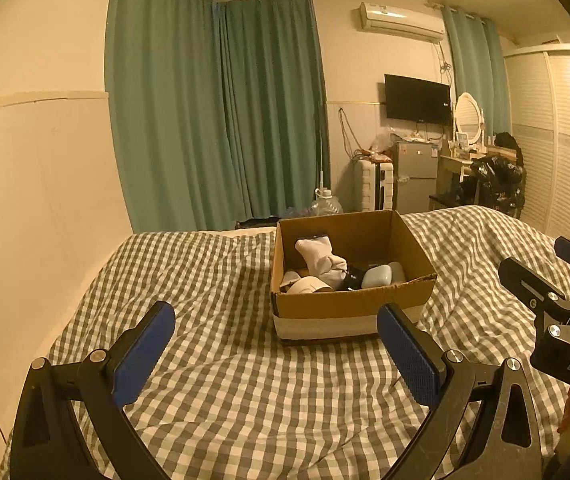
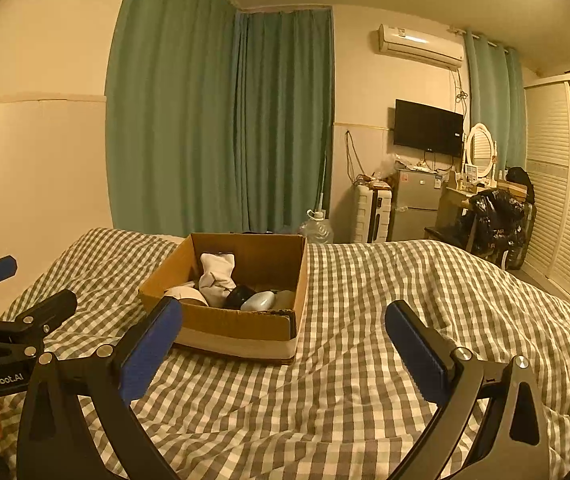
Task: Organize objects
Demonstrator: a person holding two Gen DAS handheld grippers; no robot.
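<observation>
An open cardboard box stands on the checked bed cover. Inside lie a white sock bundle, a roll of tape, a black item and a pale blue case. My left gripper is open and empty, held above the cover in front of the box. My right gripper is open and empty, to the right of the box's near corner. Each gripper shows at the edge of the other's view.
The bed has a rumpled grey checked cover. A wall runs along its left side. Beyond the foot are green curtains, a water jug, a suitcase, a small fridge and a dressing table.
</observation>
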